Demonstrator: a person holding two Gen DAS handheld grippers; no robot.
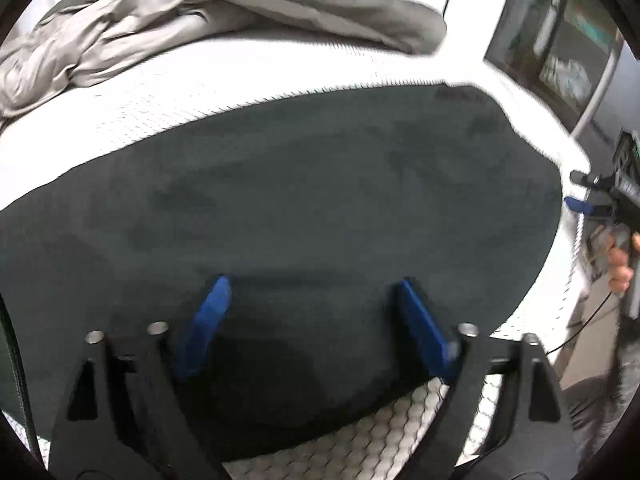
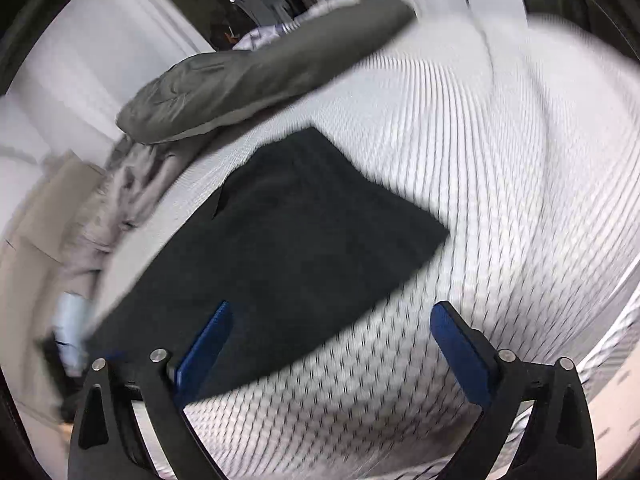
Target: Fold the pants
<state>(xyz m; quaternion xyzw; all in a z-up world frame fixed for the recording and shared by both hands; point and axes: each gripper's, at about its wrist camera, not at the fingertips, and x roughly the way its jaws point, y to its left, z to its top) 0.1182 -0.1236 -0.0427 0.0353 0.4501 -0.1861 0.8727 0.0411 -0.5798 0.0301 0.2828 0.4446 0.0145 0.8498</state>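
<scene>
Dark pants (image 1: 300,208) lie flat on a white textured mattress (image 1: 140,116), filling most of the left wrist view. My left gripper (image 1: 314,292) is open and empty just above the pants' near part. In the right wrist view the pants (image 2: 304,236) look folded into a flat dark panel on the mattress (image 2: 500,200). My right gripper (image 2: 334,314) is open and empty, its left finger over the pants' near edge, its right finger over bare mattress. The right gripper also shows at the right edge of the left wrist view (image 1: 578,196), beside the pants' end.
A grey pillow (image 2: 248,84) and a crumpled grey blanket (image 1: 100,44) lie at the far side of the mattress. A glass-fronted cabinet (image 1: 560,40) stands beyond the bed's right corner. The mattress edge (image 1: 576,280) drops off on the right.
</scene>
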